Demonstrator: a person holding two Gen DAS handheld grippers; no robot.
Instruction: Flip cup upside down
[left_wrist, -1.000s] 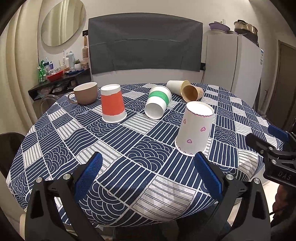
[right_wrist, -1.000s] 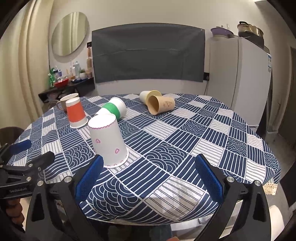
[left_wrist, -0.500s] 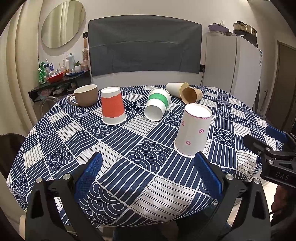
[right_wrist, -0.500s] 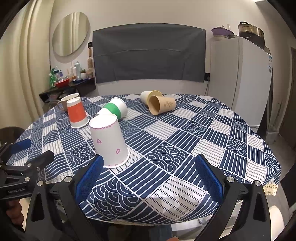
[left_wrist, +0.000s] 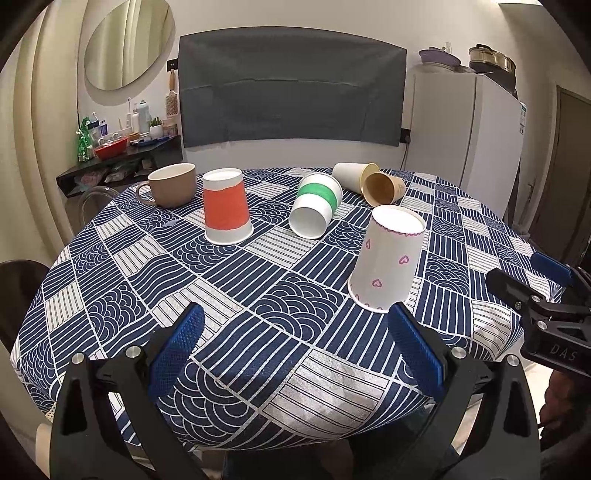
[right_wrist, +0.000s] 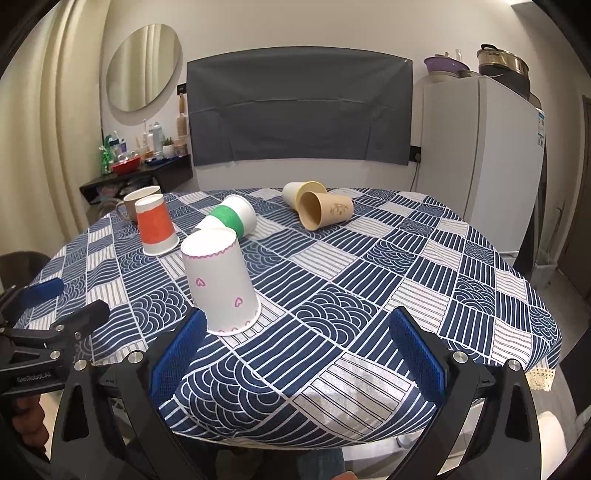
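Jaws of both grippers wide and empty, heart-print cup mouth down on tablecloth, axis near upright

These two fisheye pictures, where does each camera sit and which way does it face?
Left wrist: sits on the left gripper, facing across the table; open blue fingers show, right gripper at right.
Right wrist: sits on the right gripper, facing likewise; left gripper at left.
Shared: heart cup, orange cup, green-banded cup.

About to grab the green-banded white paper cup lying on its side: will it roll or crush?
The green-banded white paper cup lies on its side, so a nudge probably rolls it in a curve. Thin paper walls likely dent under a hard squeeze. It looks empty, so probably light.
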